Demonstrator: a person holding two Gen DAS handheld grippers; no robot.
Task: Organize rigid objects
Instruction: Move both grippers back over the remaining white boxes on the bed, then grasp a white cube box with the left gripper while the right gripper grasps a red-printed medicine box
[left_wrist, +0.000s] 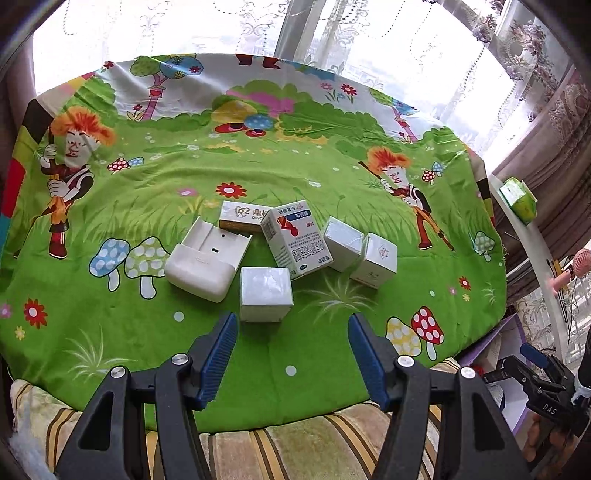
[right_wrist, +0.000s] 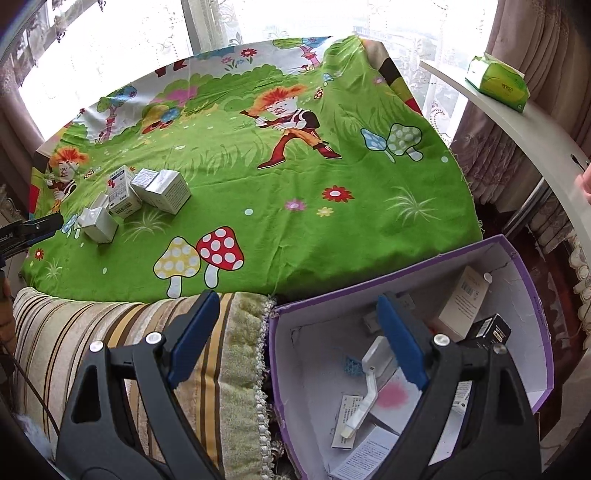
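Right gripper (right_wrist: 295, 339) wide open, empty, above purple box (right_wrist: 532, 291) of small cartons (right_wrist: 463, 299); left gripper (left_wrist: 291, 347) half-open, empty.

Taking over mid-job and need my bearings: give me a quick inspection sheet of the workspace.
Surface: cartoon-print green cloth over the table, lying flat.
Job's things: six white boxes clustered on the cloth; purple bin beside the table already holds several items.
Clutter: nothing seen on the cloth.
Grippers: left gripper open, empty, just short of the nearest box; right gripper open, empty, over the bin's edge.
Cables: nothing seen.
Surroundings: green tissue pack on a white shelf; curtained windows behind.
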